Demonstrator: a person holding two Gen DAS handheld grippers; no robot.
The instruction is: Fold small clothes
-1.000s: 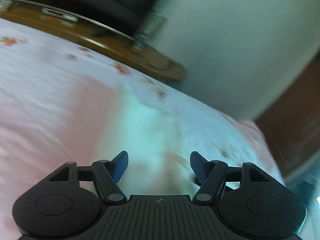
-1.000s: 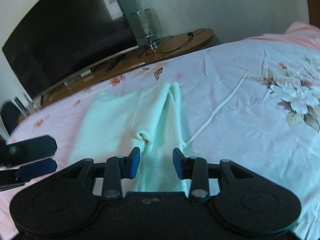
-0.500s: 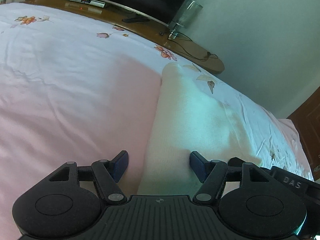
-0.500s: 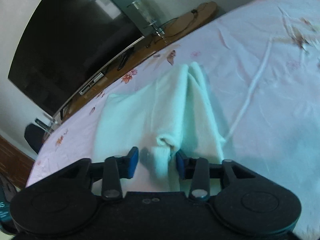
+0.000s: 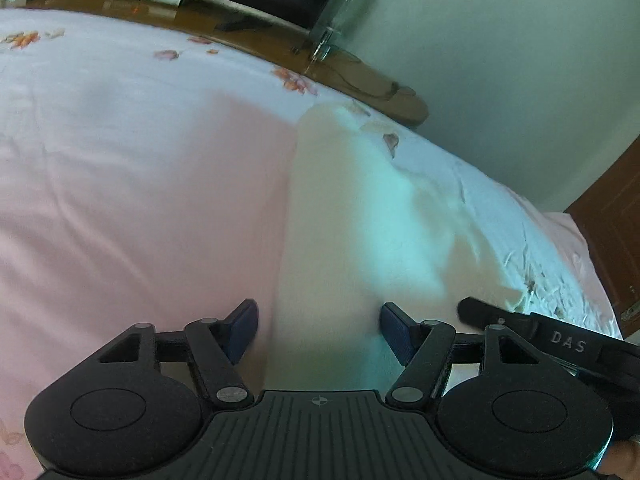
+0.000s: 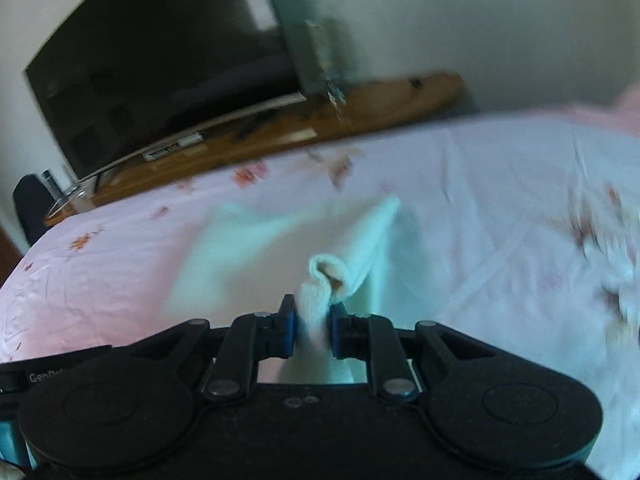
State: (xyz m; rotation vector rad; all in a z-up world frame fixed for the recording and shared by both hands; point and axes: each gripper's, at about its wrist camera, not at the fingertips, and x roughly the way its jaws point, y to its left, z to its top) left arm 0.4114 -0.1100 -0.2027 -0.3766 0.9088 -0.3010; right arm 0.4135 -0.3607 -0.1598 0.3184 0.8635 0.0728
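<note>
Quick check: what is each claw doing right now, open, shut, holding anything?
Left claw: open, straddling the pale mint knit garment, not gripping.
Right claw: just closed, pinching the garment's bunched edge.

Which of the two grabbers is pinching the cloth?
The right gripper: its jaws have just been closing and now squeeze a bunched fold of the pale green cloth. The left gripper stays open around it.

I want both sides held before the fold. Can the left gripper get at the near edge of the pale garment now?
Probably yes: the left gripper has open jaws astride the pale garment, nothing between; the right gripper has been closing on another fold.
</note>
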